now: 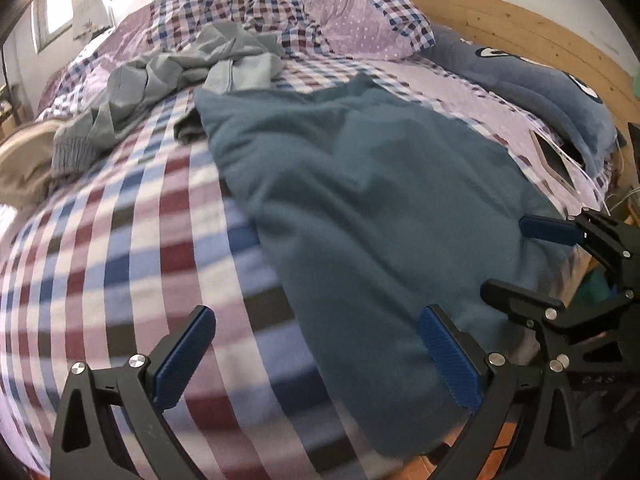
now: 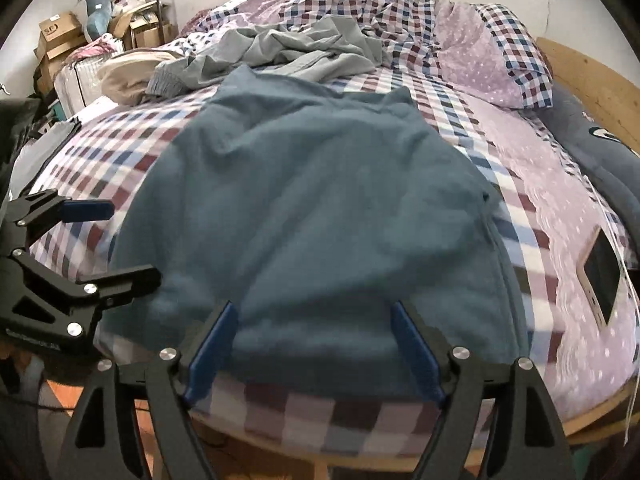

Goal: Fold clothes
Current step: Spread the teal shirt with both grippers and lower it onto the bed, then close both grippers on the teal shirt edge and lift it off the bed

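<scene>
Spread flat on a checked bed sheet [image 2: 120, 168]: one teal garment [image 2: 320, 208], its near hem at the bed's front edge. Right gripper [image 2: 316, 354] hovering over that hem, jaws wide and opening, cloth seen between the blue pads [image 2: 416, 352] but not pinched. Left gripper [image 1: 316, 358] also gaping, empty, poised beside the garment's left edge, one pad over the teal cloth, the other over bare sheet. Farther back, one crumpled grey garment [image 2: 288, 52]. One checked pillow [image 2: 504, 64] near the wooden headboard [image 2: 592, 80]. One tablet [image 2: 600, 280] lying to the right.
</scene>
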A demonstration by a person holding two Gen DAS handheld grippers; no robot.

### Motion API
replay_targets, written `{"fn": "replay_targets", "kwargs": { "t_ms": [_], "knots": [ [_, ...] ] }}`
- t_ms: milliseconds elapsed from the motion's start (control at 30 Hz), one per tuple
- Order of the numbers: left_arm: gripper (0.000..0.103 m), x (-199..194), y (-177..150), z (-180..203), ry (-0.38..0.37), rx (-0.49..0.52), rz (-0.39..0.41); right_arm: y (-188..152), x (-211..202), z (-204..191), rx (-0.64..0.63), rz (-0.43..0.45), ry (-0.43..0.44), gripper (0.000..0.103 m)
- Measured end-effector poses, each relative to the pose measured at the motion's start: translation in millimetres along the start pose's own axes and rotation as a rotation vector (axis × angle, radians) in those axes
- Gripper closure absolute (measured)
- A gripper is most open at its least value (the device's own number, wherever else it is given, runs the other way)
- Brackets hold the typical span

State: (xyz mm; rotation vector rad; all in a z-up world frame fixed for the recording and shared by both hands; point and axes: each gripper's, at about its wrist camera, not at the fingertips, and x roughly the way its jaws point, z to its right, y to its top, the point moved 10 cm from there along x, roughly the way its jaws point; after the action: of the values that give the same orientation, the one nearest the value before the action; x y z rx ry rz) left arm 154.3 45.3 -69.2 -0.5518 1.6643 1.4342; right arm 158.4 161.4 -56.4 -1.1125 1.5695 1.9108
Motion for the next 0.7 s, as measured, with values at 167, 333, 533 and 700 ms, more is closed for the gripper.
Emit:
{"fn": "replay_targets", "kwargs": {
  "t_ms": [167,333,533,700],
  "knots": [
    [0.000,0,-23,4,0.004,-0.020,-0.059,-21,-2,2,-0.056,-0.051,-0.065,0.019],
    [0.000,-2,-32,4,-0.023,-0.068,-0.083,-33,-14,16,-0.037,-0.042,-0.114,0.019],
    [0.000,-9,-45,6,-0.250,-0.288,-0.138,-26,-41,54,0.126,0.069,-0.130,0.019],
    [0.000,-9,-46,-10,-0.504,-0.597,-0.142,-15,-61,76,0.240,0.163,-0.142,0.019]
  ]
}}
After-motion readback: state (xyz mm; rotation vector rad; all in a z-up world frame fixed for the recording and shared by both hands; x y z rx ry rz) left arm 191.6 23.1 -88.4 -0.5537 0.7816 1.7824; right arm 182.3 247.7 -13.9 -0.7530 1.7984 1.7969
